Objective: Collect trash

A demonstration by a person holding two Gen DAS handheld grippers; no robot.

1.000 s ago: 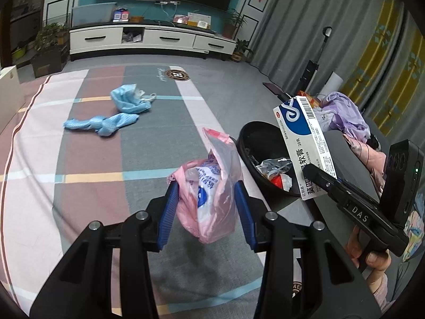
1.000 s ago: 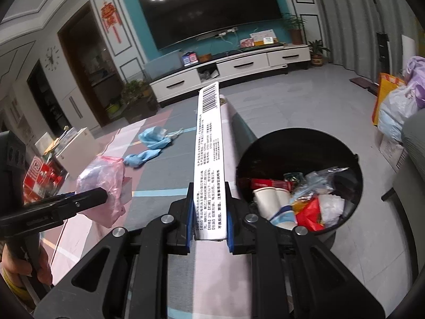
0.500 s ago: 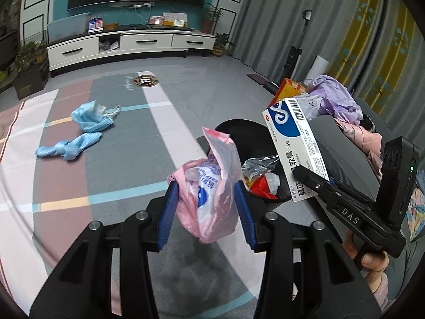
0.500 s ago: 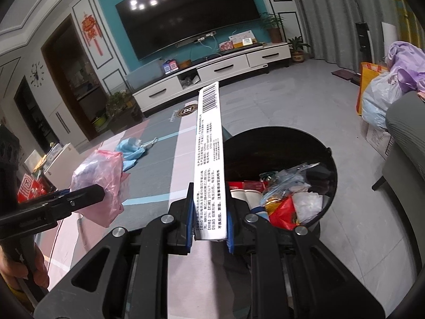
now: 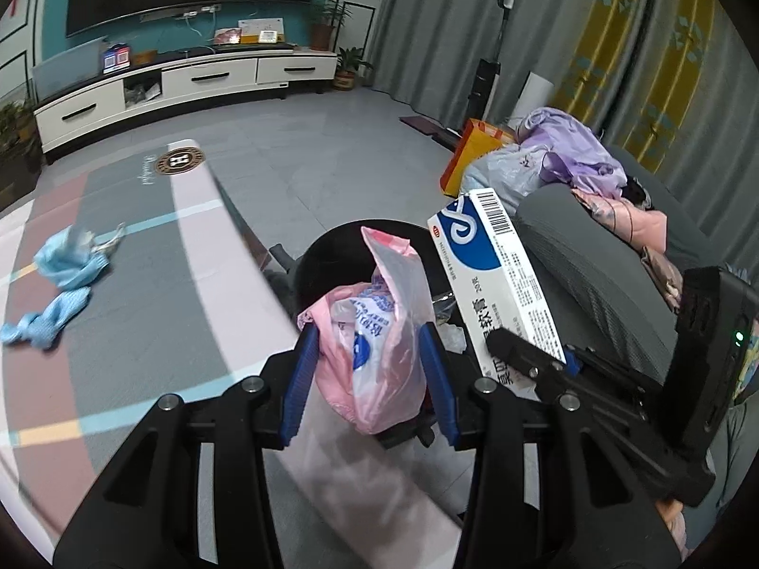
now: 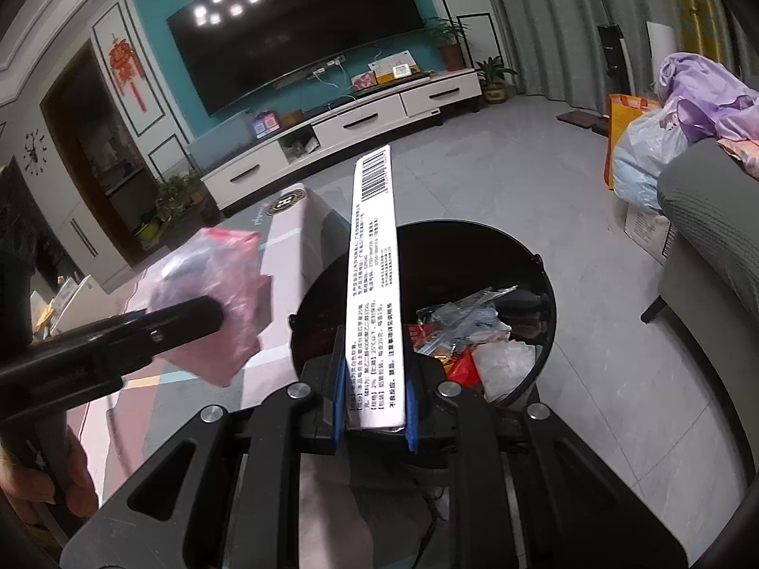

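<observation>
My left gripper [image 5: 367,370] is shut on a pink plastic bag [image 5: 379,332] with a white and blue packet inside, held in front of the black trash bin [image 5: 327,256]. My right gripper [image 6: 374,398] is shut on a long white and blue medicine box [image 6: 374,294] that sticks up over the near rim of the bin [image 6: 545,284]. The bin holds several wrappers and bits of plastic [image 6: 479,341]. In the right wrist view the left gripper [image 6: 208,313] and the blurred pink bag [image 6: 213,303] show at the left. The box [image 5: 498,275] also shows beside the bag in the left wrist view.
Blue cloths [image 5: 57,279] lie on the striped rug [image 5: 142,246] at the left. A grey sofa [image 5: 593,261] with purple and pink clothes [image 5: 569,151] stands to the right, with an orange bag [image 5: 469,156] and a filled plastic bag [image 6: 650,151] beside it. A white TV cabinet [image 5: 189,90] lines the far wall.
Both grippers have moved toward the bin with their loads. The pink bag now sits in front of the bin's opening, and the bin looks nearer in the right wrist view.
</observation>
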